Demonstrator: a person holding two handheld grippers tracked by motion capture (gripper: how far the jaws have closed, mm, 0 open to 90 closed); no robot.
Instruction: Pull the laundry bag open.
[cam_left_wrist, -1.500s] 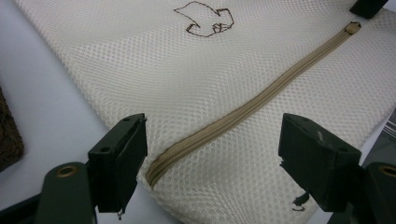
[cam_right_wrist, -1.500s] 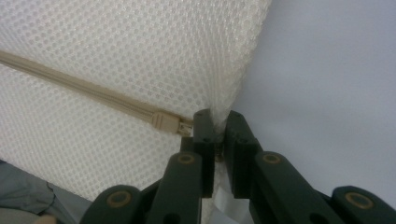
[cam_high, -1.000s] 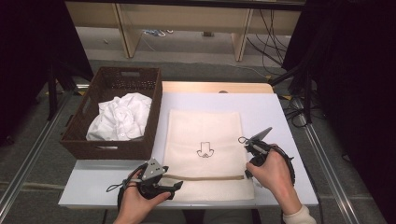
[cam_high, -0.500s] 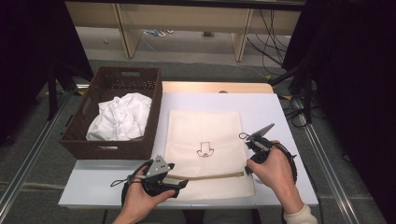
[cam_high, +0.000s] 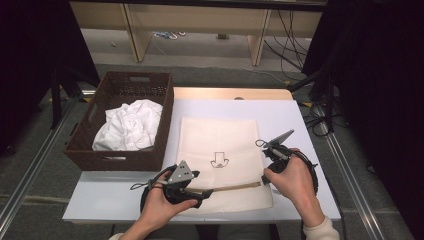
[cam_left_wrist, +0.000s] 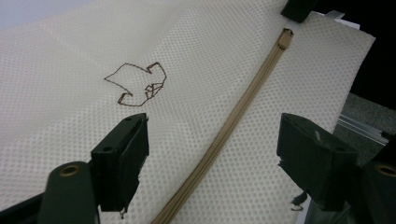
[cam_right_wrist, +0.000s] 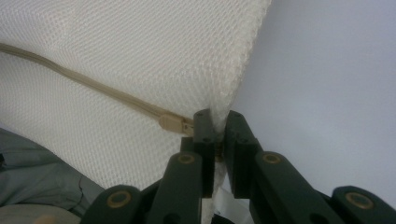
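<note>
A cream mesh bag (cam_high: 220, 140) lies flat on the white table (cam_high: 290, 120), with a small brown stitched mark (cam_high: 219, 160) and a tan zipper (cam_high: 235, 187) running near its front edge. My left gripper (cam_high: 202, 196) hovers over the zipper's left part. In the left gripper view its jaws (cam_left_wrist: 215, 135) stand open, straddling the zipper (cam_left_wrist: 243, 107) without touching it. My right gripper (cam_high: 265, 179) is shut on the bag's right edge. In the right gripper view its jaws (cam_right_wrist: 217, 121) pinch the mesh right beside the zipper's end stop (cam_right_wrist: 170, 123).
A dark wicker basket (cam_high: 80, 150) stands at the table's left with crumpled white clothes (cam_high: 130, 125) inside. Bare table shows right of the bag (cam_right_wrist: 327, 70) and along its far side. Table legs and cables sit beyond the far edge.
My left hand has moved right along the bag's front edge and risen slightly, jaws still open. The right gripper has stayed put on the bag's edge.
</note>
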